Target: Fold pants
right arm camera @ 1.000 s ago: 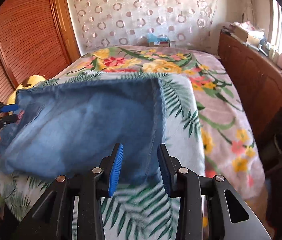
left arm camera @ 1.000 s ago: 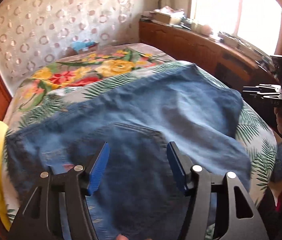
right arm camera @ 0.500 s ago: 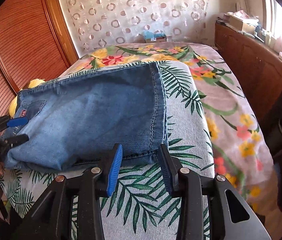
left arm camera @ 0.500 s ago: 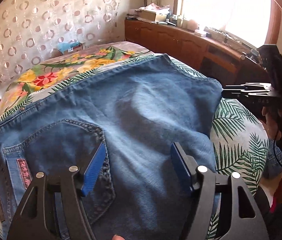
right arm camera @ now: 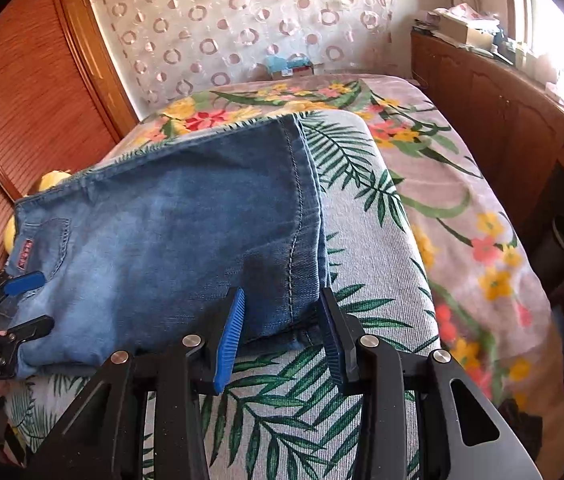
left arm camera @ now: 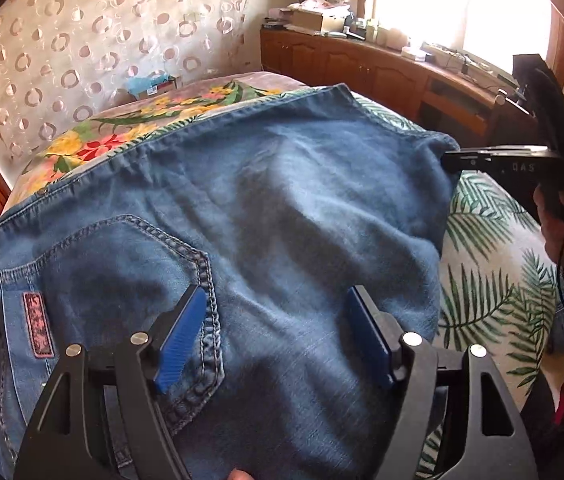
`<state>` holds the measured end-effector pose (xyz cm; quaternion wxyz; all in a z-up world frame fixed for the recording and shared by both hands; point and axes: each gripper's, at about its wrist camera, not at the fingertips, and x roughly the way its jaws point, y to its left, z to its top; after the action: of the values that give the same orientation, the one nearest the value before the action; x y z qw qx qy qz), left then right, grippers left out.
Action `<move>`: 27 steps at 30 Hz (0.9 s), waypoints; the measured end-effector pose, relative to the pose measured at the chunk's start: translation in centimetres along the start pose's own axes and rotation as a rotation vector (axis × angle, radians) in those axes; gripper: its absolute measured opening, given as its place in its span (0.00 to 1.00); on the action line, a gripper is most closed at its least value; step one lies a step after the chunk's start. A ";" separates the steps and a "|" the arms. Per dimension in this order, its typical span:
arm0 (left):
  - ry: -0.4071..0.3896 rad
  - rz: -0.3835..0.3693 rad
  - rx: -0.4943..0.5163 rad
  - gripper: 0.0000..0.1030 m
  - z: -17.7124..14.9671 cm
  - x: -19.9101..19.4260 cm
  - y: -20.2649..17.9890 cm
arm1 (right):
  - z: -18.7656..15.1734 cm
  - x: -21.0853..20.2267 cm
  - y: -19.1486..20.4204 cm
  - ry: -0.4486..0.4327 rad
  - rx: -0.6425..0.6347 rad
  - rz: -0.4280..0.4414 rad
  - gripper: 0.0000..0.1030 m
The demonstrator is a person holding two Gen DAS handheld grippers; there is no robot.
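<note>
Folded pants (right arm camera: 170, 240) lying on bed (right arm camera: 382, 264); both hand-held grippers (left arm camera: 278, 336) (right arm camera: 282, 332) hovering spread; denim likely heavy, limp; grasping hem corners advisable.

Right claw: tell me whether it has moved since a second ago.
Yes. The right claw has drawn back toward the near hem of the folded blue denim jeans; more of the palm-leaf bedspread shows.

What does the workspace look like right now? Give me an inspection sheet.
Surface: bed with palm-leaf and floral covers.
Job's things: jeans folded, lying flat, back pocket up.
Clutter: yellow plush toy at the bed's edge.
Grippers: left gripper open over the jeans; right gripper open at the jeans' hem corner.
Cables: black cable by the right hand.
Surroundings: wooden cabinets, patterned curtain.
</note>
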<state>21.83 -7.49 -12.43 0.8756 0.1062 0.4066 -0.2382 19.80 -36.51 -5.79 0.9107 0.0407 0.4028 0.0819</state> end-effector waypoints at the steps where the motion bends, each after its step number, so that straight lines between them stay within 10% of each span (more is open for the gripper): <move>1: -0.001 0.000 -0.002 0.71 -0.2 -0.1 0.1 | 0.0 0.0 0.0 -0.004 -0.002 -0.001 0.26; 14: -0.049 0.026 -0.087 0.71 -2.6 -5.1 2.6 | 2.7 -5.2 3.3 -0.143 -0.072 0.018 0.07; 27: -0.116 0.176 -0.206 0.71 -6.3 -12.3 11.2 | 7.2 -7.2 17.6 -0.230 -0.267 0.239 0.06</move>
<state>16.44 8.62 -7.24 0.9214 0.0370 0.3668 -0.1233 18.35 -20.62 6.76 0.9318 -0.0238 0.2741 0.2366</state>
